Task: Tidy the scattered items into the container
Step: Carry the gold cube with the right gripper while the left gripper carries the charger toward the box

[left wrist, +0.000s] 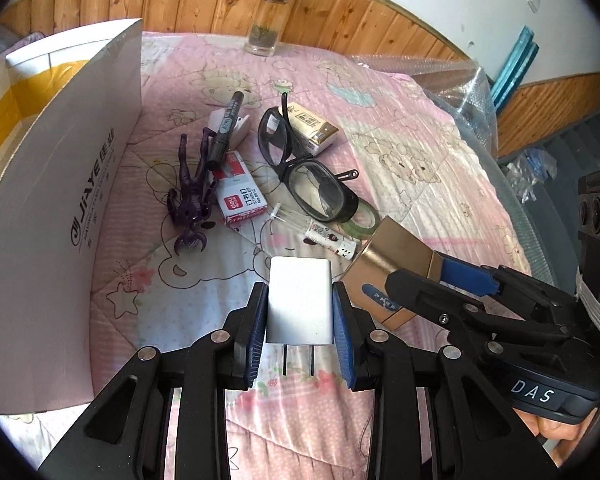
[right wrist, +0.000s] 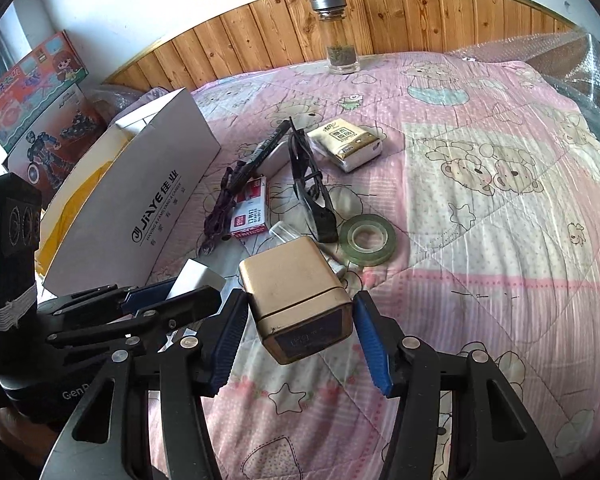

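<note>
My left gripper (left wrist: 300, 316) is shut on a white plug adapter (left wrist: 300, 300), prongs toward the camera, above the quilt. My right gripper (right wrist: 300, 328) has its jaws on both sides of a gold tin (right wrist: 296, 296); the left pad touches it, and a small gap shows at the right pad (right wrist: 370, 340). The tin also shows in the left wrist view (left wrist: 388, 256). The white cardboard box (left wrist: 60, 200) stands open at the left. Scattered on the quilt are a purple figure (left wrist: 190, 188), a marker (left wrist: 226, 128), a staples box (left wrist: 240, 192), glasses (left wrist: 300, 164), a tissue pack (left wrist: 312, 128) and a tape roll (right wrist: 366, 240).
A glass bottle (left wrist: 270, 16) stands at the far edge by the wooden wall panel. Bubble wrap (left wrist: 452, 80) lies at the right. A small tube (left wrist: 324, 236) lies near the tin. A colourful toy box (right wrist: 32, 108) stands behind the cardboard box.
</note>
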The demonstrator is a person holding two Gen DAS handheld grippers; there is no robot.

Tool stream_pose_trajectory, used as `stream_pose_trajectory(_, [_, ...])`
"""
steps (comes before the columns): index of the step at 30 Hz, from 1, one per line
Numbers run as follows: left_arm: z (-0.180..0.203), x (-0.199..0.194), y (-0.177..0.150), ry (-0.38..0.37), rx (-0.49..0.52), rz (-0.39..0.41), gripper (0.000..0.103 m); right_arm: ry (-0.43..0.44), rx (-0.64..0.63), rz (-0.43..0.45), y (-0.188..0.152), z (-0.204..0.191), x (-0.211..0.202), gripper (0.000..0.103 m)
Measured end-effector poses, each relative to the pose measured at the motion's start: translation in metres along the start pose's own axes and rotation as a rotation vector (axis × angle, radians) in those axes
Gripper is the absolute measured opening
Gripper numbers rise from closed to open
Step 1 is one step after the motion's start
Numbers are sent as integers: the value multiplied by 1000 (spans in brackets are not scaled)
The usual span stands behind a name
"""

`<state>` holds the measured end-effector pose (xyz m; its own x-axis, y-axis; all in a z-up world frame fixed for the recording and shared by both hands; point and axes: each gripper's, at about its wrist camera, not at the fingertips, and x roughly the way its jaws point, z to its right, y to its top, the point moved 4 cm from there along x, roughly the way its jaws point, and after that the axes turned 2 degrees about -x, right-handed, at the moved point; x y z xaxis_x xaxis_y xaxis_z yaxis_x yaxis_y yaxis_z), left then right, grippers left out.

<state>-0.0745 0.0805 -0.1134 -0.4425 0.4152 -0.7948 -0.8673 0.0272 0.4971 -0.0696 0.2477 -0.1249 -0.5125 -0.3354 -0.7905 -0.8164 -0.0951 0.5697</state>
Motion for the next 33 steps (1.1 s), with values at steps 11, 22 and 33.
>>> stream_pose_trajectory(11, [-12, -34, -5, -18, -43, 42, 32, 19, -26, 14, -3, -27, -14, 55])
stream_pose_trajectory(22, [-28, -73, -6, -37, -93, 91, 32, 35, -33, 40, -4, -57, -39, 55])
stream_pose_trajectory(33, [-43, -110, -6, -58, -147, 143, 32, 65, -107, 81, 12, -100, -66, 55])
